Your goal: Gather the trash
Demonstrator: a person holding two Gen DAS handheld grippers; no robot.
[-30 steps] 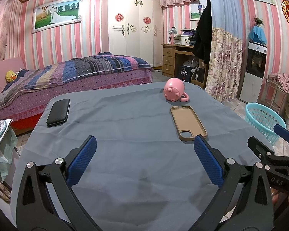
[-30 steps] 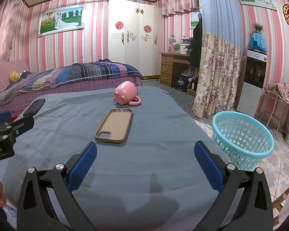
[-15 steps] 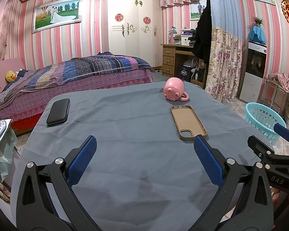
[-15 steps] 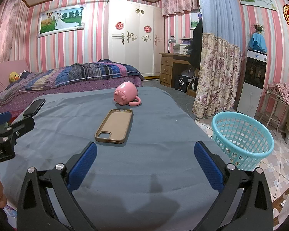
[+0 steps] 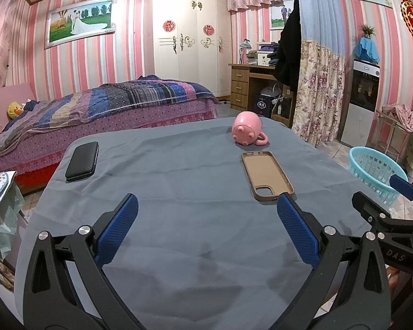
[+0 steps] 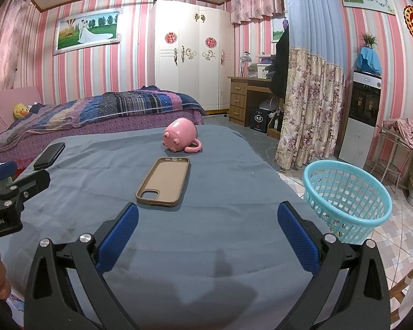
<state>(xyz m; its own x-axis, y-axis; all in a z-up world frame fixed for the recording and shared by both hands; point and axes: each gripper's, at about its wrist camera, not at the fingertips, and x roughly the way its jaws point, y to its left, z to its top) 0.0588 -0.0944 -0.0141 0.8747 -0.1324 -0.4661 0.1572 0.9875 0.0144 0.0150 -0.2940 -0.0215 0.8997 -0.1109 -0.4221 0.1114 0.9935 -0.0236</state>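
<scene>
A table under a grey-blue cloth (image 5: 179, 181) (image 6: 234, 192) carries a brown phone case (image 5: 267, 174) (image 6: 165, 181), a pink pig-shaped mug (image 5: 246, 132) (image 6: 180, 134) lying on its side, and a black case (image 5: 82, 161) (image 6: 49, 155) at the far left. A turquoise basket (image 6: 347, 195) (image 5: 374, 172) stands on the floor to the right of the table. My left gripper (image 5: 206, 220) hovers open over the near cloth, holding nothing. My right gripper (image 6: 206, 222) is open too, near the table's right edge, with nothing between its fingers.
A bed (image 5: 102, 110) with a striped blanket lies behind the table. A white wardrobe (image 5: 190, 44), a wooden desk (image 5: 250, 82) and a floral curtain (image 6: 308, 110) stand at the back. A black and white cabinet (image 6: 360, 115) is right of the curtain.
</scene>
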